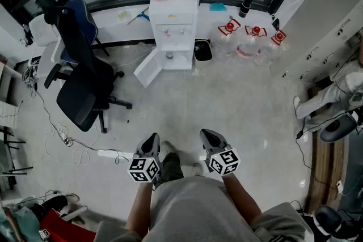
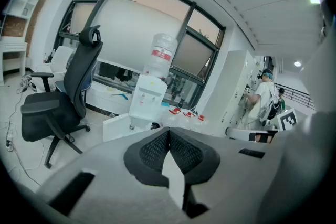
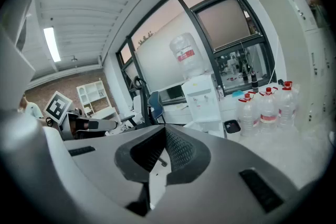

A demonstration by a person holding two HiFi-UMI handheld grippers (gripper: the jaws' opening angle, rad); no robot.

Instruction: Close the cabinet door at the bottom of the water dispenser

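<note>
My left gripper (image 1: 152,140) and right gripper (image 1: 207,135) are both closed on nothing. The cabinet door (image 1: 148,68) stands open well ahead, below the water dispenser (image 1: 173,25).

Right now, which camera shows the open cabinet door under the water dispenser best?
The head view: the whole cabinet door shows from above, swung open to the left of the water dispenser. The left gripper view shows it smaller and partly hidden; the right gripper view shows barely a sliver.
</note>
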